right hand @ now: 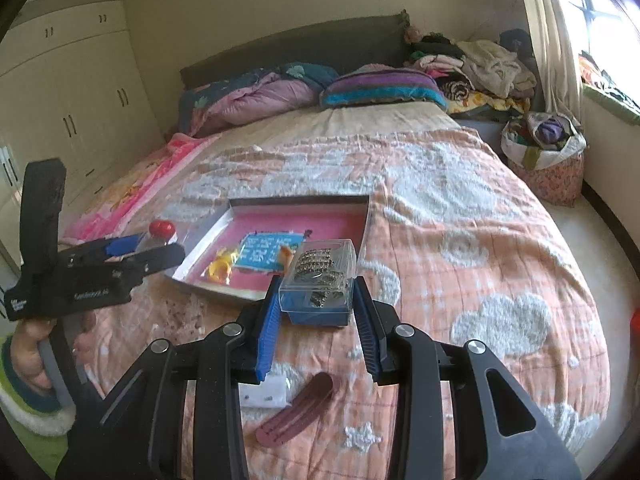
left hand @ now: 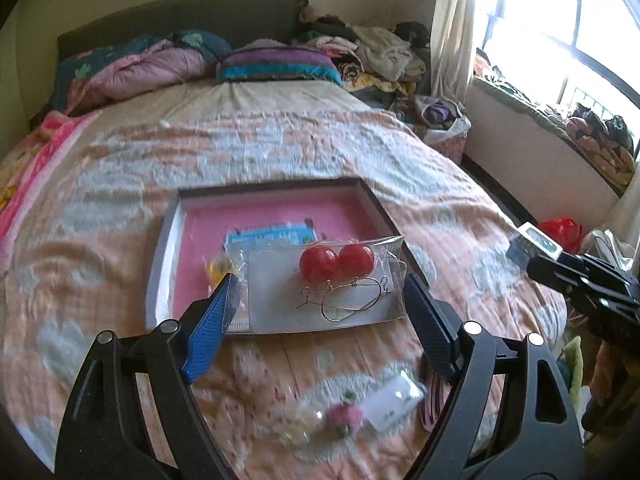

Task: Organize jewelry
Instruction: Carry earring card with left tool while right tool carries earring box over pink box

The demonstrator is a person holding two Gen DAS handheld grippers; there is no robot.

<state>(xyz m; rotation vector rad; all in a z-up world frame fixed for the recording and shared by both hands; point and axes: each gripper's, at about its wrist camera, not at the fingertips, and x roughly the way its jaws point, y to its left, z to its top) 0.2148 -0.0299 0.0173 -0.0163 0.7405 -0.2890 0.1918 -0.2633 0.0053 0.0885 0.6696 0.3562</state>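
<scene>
My left gripper (left hand: 320, 278) is shut on a clear packet (left hand: 320, 284) that holds two red ball earrings (left hand: 336, 262) with gold hooks on a white card. It hangs over the near edge of a pink-lined tray (left hand: 276, 208) on the bed. In the right wrist view my right gripper (right hand: 318, 280) is shut on a small clear box with a blue base (right hand: 320, 286) and dark chain jewelry inside, held beside the tray's (right hand: 296, 216) near right corner. The left gripper (right hand: 160, 250) shows there at the left, held by a hand.
Inside the tray lie a blue card (right hand: 266, 254) and a yellow piece (right hand: 222, 268). Loose on the peach bedspread nearer me are a pink flower packet (left hand: 344, 416), a white card (right hand: 264, 394) and a mauve strap (right hand: 298, 408). Pillows and piled clothes fill the bed's far end.
</scene>
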